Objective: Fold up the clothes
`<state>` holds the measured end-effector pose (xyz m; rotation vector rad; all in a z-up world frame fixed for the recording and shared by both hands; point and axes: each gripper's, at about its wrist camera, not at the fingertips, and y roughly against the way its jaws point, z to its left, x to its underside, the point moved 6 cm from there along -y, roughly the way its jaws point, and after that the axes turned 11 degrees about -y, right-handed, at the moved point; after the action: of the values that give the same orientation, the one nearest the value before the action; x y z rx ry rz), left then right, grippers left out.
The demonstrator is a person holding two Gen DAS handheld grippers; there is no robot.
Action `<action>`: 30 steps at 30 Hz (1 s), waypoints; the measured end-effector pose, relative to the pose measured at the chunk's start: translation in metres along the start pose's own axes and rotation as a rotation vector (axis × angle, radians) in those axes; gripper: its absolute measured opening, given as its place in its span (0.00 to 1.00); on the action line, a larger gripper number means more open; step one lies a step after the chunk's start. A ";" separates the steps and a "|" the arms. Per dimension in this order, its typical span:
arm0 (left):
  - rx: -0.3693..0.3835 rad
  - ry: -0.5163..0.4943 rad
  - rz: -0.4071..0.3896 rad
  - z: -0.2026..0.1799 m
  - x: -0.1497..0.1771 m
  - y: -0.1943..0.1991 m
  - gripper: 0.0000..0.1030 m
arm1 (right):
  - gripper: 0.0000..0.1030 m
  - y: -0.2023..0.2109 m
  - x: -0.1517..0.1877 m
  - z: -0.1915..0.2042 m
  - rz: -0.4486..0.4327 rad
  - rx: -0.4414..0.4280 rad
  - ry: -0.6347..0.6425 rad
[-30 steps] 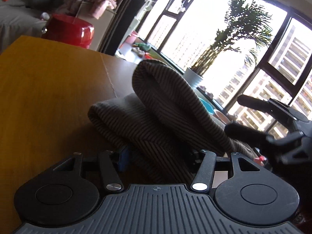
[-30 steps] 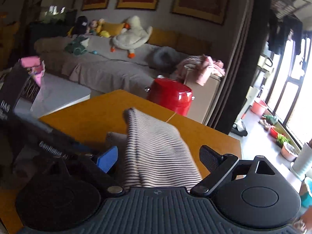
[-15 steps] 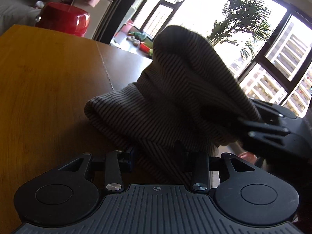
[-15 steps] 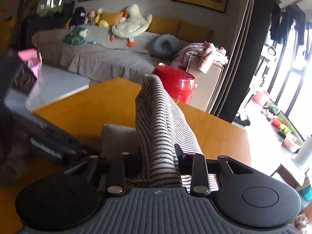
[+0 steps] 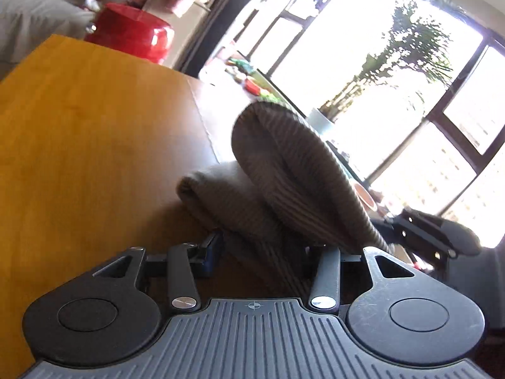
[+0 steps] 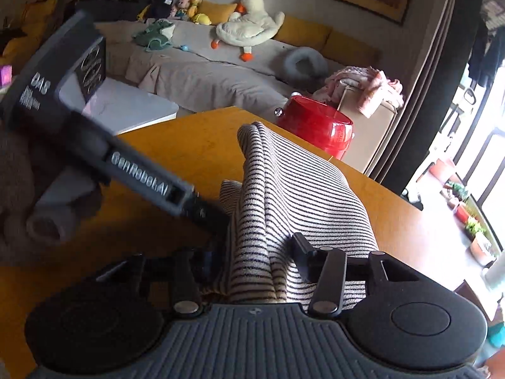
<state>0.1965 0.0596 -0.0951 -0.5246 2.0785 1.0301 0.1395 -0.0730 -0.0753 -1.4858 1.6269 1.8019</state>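
We saw the striped garment (image 6: 284, 189) bunched on the wooden surface (image 5: 79, 145), directly ahead of both tools and rising in a soft hump between them. In the left wrist view, the left tool (image 5: 262, 252) had a fold of the cloth lying between its fingers; its jaws had just eased apart a little, and we could not tell whether the pads pressed on the fabric, since the cloth covered the tips. The bulk of the garment sat just beyond that tool, one rounded fold resting on the surface and a taller one arching above it toward the window (image 5: 378, 79).

In the right wrist view, the right tool (image 6: 255, 252) also had the striped cloth running between its fingers. Its jaws had just been opening, and the right finger (image 6: 303, 246) stood apart from the fabric's edge, so the hold looked loosened. The left tool's body crossed that view to the left of the right tool, close beside the cloth. Farther off, past the surface's far edge, stood a red pot (image 6: 318, 129).
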 end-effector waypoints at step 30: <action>0.047 -0.028 -0.021 -0.012 -0.024 -0.021 0.42 | 0.42 0.036 0.033 -0.015 -0.061 -0.176 -0.169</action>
<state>0.2197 0.0386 -0.0821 -0.5048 2.0625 0.9693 0.1047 -0.1103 -0.0799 -1.3935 1.3602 2.0195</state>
